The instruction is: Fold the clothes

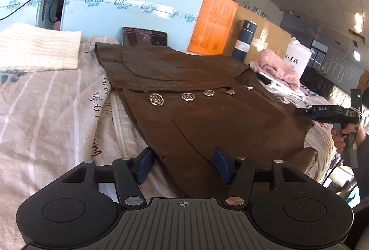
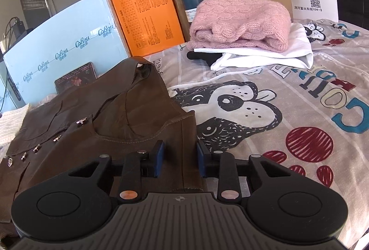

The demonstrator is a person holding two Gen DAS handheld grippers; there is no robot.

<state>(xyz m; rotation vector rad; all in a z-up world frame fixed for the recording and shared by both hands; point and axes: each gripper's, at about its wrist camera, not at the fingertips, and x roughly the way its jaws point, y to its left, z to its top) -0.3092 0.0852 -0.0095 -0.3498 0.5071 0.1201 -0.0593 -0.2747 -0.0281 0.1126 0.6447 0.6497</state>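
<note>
Flat on the bed (image 2: 288, 93) lies the brown vest (image 1: 207, 111), buttoned; left tongs (image 1: 183, 163) gape wide over its hem corner, right tongs (image 2: 180, 157) stand open astride its shoulder strap, unclamped

Printed bedsheet (image 2: 276, 93) carries brown vest (image 1: 207, 97), white knit (image 1: 37, 49), clothes pile (image 2: 253, 42)

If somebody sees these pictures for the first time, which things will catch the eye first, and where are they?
The brown vest lies spread across the middle of the bed, with a row of shiny metal buttons down its front. Behind it, against the boxes, a folded pink sweater sits on white clothes. Both the left gripper and the right gripper stand open at the vest's near edge.
</note>
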